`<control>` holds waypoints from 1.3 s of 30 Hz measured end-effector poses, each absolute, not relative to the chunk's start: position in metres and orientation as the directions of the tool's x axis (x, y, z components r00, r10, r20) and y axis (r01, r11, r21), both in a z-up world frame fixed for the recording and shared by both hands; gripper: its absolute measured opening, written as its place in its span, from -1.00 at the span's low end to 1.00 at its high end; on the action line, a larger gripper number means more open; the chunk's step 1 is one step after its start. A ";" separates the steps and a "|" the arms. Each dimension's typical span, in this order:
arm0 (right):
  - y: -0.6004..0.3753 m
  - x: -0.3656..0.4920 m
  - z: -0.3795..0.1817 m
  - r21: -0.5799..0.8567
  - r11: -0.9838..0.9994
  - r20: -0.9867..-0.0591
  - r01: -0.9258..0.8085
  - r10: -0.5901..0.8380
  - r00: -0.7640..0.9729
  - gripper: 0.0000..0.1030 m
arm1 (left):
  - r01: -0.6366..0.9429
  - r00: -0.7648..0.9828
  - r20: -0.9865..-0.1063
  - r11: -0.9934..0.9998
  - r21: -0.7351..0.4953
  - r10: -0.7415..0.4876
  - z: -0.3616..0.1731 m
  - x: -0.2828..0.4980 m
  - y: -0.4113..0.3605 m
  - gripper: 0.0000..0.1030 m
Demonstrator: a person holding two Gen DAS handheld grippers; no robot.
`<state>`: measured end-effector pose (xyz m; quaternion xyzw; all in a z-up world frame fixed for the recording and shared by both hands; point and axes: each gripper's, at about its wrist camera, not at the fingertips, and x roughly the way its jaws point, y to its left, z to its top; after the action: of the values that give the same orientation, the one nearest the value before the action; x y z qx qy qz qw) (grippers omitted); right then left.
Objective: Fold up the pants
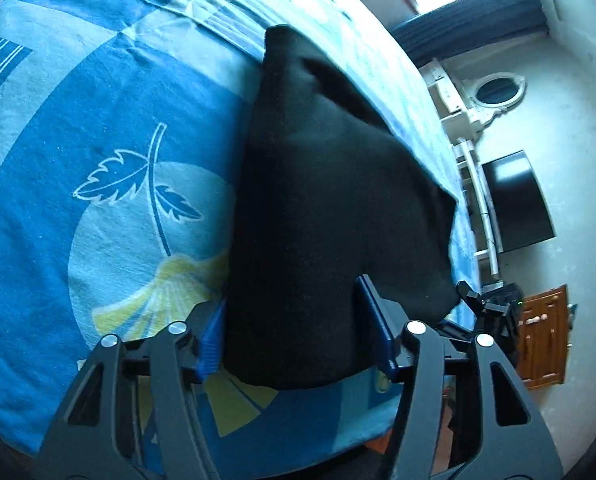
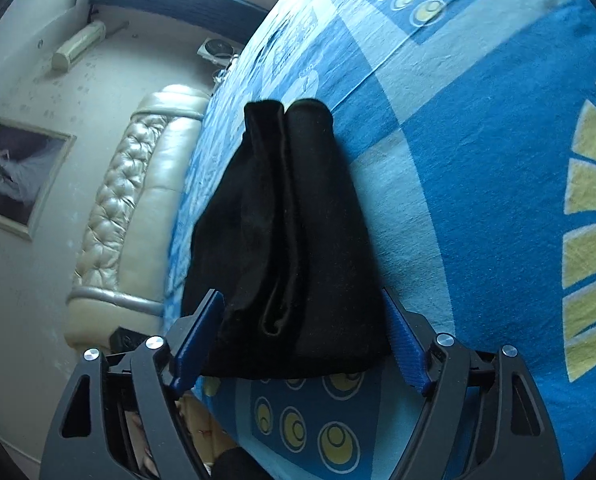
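The black pants (image 1: pixel 330 200) lie folded into a thick bundle on the blue patterned bedsheet (image 1: pixel 98 140). In the left wrist view my left gripper (image 1: pixel 292 300) straddles the near end of the bundle, and both blue pads (image 1: pixel 212 340) touch the cloth, which narrows between them. In the right wrist view the pants (image 2: pixel 298 220) show two rolled ends at the far side and a fold line down the middle. My right gripper (image 2: pixel 301 294) has its blue pads (image 2: pixel 406 344) pressed against both sides of the near end.
The bedsheet (image 2: pixel 478 160) spreads wide to the right in the right wrist view. A padded cream headboard (image 2: pixel 130 208) and a framed picture (image 2: pixel 14 176) lie to the left. The left wrist view shows a dark screen (image 1: pixel 514 200), a wooden cabinet (image 1: pixel 542 336) and the bed's edge to the right.
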<state>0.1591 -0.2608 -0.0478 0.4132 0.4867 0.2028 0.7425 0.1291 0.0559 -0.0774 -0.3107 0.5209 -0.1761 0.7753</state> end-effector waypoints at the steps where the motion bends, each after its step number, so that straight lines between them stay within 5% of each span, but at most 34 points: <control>1: -0.260 0.158 -0.047 0.807 0.582 -0.562 0.102 0.702 0.438 0.08 | -0.055 0.400 -0.702 0.749 -0.661 -0.590 -0.076 0.128 0.055 -0.01; 4: -0.261 0.157 -0.043 0.820 0.566 -0.540 0.084 0.718 0.439 -0.21 | -0.028 0.416 -0.719 0.783 -0.622 -0.556 -0.068 0.126 0.051 -0.19; 8: -0.258 0.152 -0.032 0.835 0.547 -0.516 0.068 0.733 0.443 -0.30 | -0.017 0.428 -0.724 0.796 -0.605 -0.541 -0.058 0.123 0.053 -0.30; 30: -0.262 0.135 -0.068 0.891 0.442 -0.441 0.100 0.795 0.417 -0.32 | 0.009 0.433 -0.764 0.849 -0.528 -0.479 -0.063 0.110 0.061 -0.23; 33: -0.266 0.130 -0.071 0.898 0.426 -0.430 0.108 0.799 0.421 -0.29 | 0.020 0.436 -0.764 0.854 -0.520 -0.475 -0.062 0.109 0.061 -0.16; 39: -0.271 0.121 -0.070 0.918 0.378 -0.392 0.122 0.811 0.434 -0.05 | 0.058 0.482 -0.780 0.903 -0.426 -0.399 -0.053 0.102 0.055 0.30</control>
<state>0.1209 -0.2706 -0.0701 0.4976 0.4687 0.2514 0.6852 0.1018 0.0550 -0.0526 -0.1737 0.4908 -0.1353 0.8430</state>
